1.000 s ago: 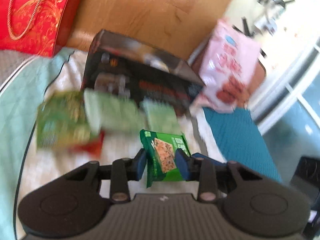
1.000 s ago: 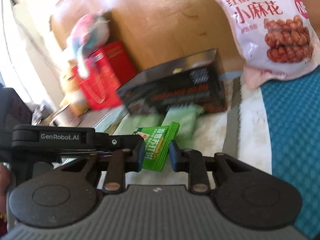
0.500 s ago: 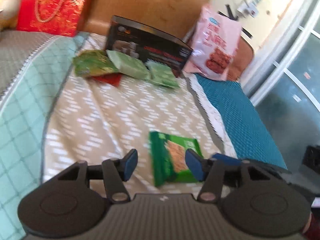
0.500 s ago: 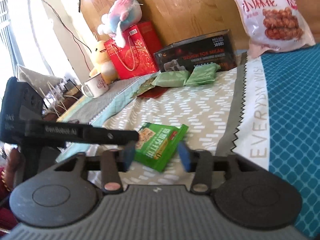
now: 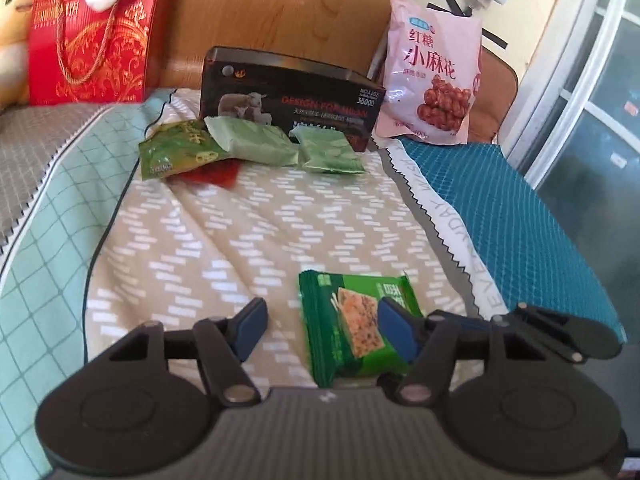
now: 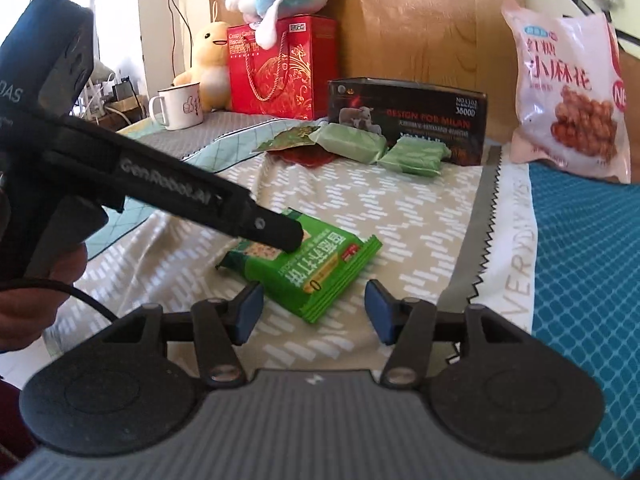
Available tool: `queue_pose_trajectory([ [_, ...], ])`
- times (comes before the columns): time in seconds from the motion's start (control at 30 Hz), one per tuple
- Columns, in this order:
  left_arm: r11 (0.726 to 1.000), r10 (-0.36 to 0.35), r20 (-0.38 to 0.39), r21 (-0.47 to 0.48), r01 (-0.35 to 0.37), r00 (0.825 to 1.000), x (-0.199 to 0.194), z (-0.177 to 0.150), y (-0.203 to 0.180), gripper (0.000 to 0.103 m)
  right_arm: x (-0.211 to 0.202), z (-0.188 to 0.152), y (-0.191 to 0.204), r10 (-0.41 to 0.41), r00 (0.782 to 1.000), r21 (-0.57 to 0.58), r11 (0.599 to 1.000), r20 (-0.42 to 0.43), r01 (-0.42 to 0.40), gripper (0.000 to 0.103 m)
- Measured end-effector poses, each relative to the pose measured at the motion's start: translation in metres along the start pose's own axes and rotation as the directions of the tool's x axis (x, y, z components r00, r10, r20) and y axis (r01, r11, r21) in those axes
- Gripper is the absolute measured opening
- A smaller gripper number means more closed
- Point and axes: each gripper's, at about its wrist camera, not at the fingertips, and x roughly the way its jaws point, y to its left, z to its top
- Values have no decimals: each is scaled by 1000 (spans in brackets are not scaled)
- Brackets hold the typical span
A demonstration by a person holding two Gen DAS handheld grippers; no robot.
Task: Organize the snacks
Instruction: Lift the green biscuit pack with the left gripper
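Note:
A green cracker packet (image 5: 352,328) lies flat on the patterned cloth, also in the right wrist view (image 6: 308,268). My left gripper (image 5: 324,324) is open, its right pad over the packet's right side. My right gripper (image 6: 314,312) is open and empty just behind the packet's near corner. Two pale green packets (image 5: 256,142) (image 5: 330,152), a darker green packet (image 5: 176,152) and a red packet (image 5: 212,172) lie at the foot of a black box (image 5: 292,100). A pink bag of twists (image 5: 432,80) leans against the wooden board.
A red gift bag (image 5: 92,36) stands at the back left, with plush toys (image 6: 208,60) and a white mug (image 6: 176,106) beside it. A teal cloth (image 5: 512,220) covers the right side. The left gripper's body (image 6: 140,176) crosses the right wrist view.
Both grippers held green packets near the black box, then drew back and opened. One green packet now lies on the cloth between them.

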Motion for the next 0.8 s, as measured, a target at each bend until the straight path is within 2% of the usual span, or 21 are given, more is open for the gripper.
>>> queue_pose_trajectory([
  [0.1,1000,6,-3,2,-6,1000,-1,-1,-2,62,0,0,0,-3,1000,11,1000,7,3,58],
  [0.23,1000,14,-1,1,-14,1000,-2,-2,-3,60,-2,0,2,9,1000,19,1000,12,-10,45],
  [0.43,1000,-5,-2,5,5,1000,-3,-1,-5,49,-3,-1,2,8,1000,28,1000,23,-8,44],
  [0.8,1000,1,-1,15,-1,1000,-3,-1,-6,48,-3,-2,0,12,999,39,999,34,-13,44],
])
